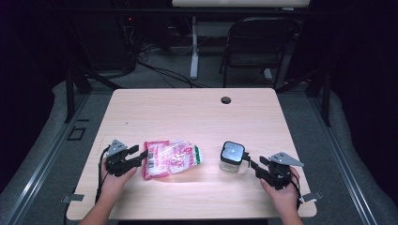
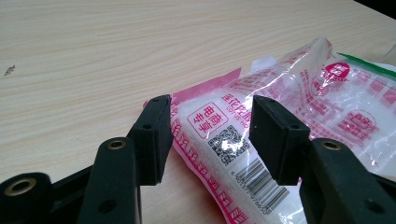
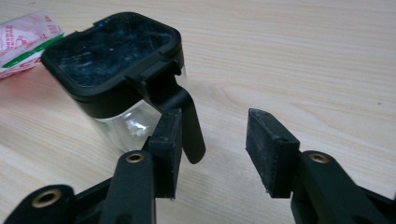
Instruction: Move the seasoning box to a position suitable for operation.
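A clear plastic bag [image 1: 171,158] with pink and red print and a green end lies flat at the table's front left. My left gripper [image 1: 137,155] stands open at its left end. In the left gripper view the bag's barcode end [image 2: 224,140] lies between the two jaws of that gripper [image 2: 210,105], and the pads do not press on it. A small clear jar [image 1: 232,157] with a black square lid stands at the front right. My right gripper [image 1: 251,163] is open beside it. In the right gripper view the jar's black latch tab [image 3: 189,126] hangs just inside the left jaw of that gripper [image 3: 212,114].
The wooden table [image 1: 187,112] has a round cable hole [image 1: 225,100] near its far edge. A folding chair [image 1: 256,47] and a white desk leg [image 1: 194,51] stand on the floor behind it. A hand holds each gripper at the near edge.
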Demonstrator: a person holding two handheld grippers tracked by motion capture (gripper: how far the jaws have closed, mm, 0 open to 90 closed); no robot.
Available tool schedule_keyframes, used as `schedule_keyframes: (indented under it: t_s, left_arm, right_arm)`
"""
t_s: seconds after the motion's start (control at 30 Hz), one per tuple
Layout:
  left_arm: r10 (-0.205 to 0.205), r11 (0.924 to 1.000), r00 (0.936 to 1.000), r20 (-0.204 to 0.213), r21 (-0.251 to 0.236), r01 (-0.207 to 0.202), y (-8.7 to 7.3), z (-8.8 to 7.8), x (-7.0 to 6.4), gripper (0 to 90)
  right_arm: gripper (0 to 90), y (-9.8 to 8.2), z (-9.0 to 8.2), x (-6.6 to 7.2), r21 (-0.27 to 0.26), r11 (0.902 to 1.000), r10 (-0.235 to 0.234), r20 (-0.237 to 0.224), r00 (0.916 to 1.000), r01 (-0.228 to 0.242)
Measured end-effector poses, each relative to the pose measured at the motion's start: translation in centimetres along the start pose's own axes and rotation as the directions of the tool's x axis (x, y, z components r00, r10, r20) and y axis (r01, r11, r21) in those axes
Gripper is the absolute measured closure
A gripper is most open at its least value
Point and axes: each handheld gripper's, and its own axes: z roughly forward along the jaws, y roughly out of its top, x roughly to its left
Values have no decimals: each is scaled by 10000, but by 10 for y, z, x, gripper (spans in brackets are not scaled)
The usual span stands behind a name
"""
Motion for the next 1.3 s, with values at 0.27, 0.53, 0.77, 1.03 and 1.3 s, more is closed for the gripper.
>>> schedule_keyframes:
  t_s: [0.27, 0.53, 0.77, 1.03, 1.3]
  left_arm:
    - [19, 9998, 10000, -43, -180, -19, 0, -4, -1, 492]
    - [-5, 10000, 10000, -17, -79, 5, -3, -9, 0, 501]
    - [-164, 9997, 9998, -93, -204, 162, -7, -16, 3, 509]
    - [-239, 9995, 9996, -140, -191, 236, -10, -21, 4, 509]
    - [-292, 9994, 9995, -150, -169, 290, -10, -21, 6, 508]
  right_arm:
    - [621, 0, 2, 12, 286, 9986, -452, 12, 9990, 452]
    - [617, -3, 24, 23, 802, 9922, -972, 237, 9950, 950]
    - [647, -1, 35, 29, 649, 9939, -960, 1162, 9886, 889]
    - [677, 0, 43, 28, 832, 9954, -581, 1431, 9880, 464]
    - [735, 3, 45, 28, 726, 9969, -399, 1390, 9895, 300]
